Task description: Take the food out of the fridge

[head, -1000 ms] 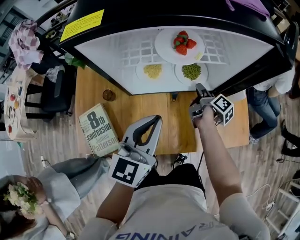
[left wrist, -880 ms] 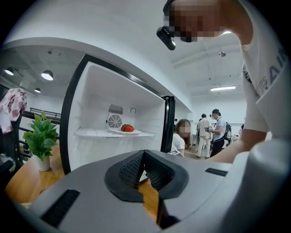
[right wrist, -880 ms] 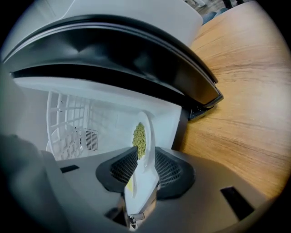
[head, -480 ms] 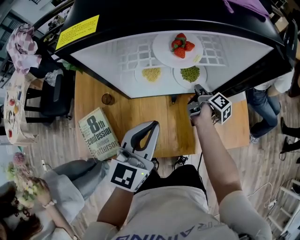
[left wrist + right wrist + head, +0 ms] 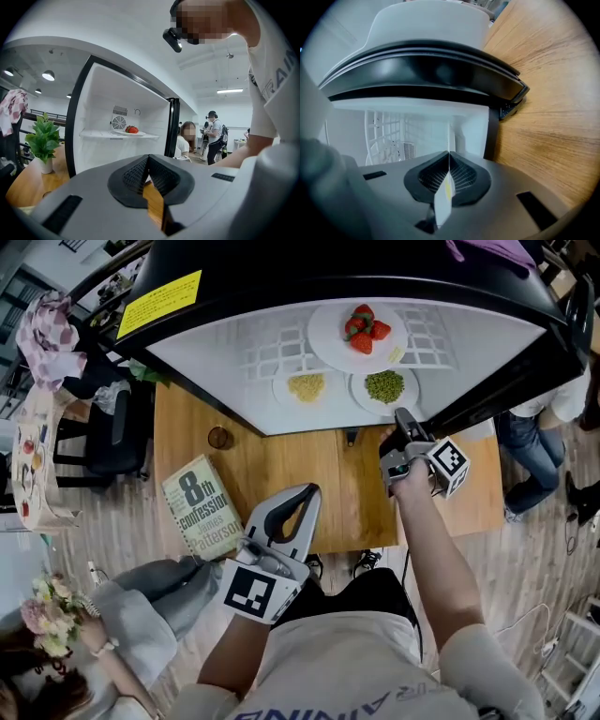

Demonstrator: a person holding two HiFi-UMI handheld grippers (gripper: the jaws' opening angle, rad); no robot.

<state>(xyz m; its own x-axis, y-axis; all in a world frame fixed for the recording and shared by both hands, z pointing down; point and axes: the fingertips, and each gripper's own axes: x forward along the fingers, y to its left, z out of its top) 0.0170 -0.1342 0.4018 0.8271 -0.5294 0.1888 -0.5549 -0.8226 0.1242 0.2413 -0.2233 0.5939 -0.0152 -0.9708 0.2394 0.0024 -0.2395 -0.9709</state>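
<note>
Grip on pea plate [image 5: 362, 396].
Your right gripper [image 5: 403, 414] had just closed onto its 5 o'clock rim; left gripper [image 5: 309, 489] was closed, empty.

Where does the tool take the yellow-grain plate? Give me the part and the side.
Grip the grain plate by its bare near rim, coming level from the fridge's open front, one jaw over the rim, one under. It lies flat on the shelf with the grains heaped in the middle, so only the thin edge offers a hold. The left tool is empty.
</note>
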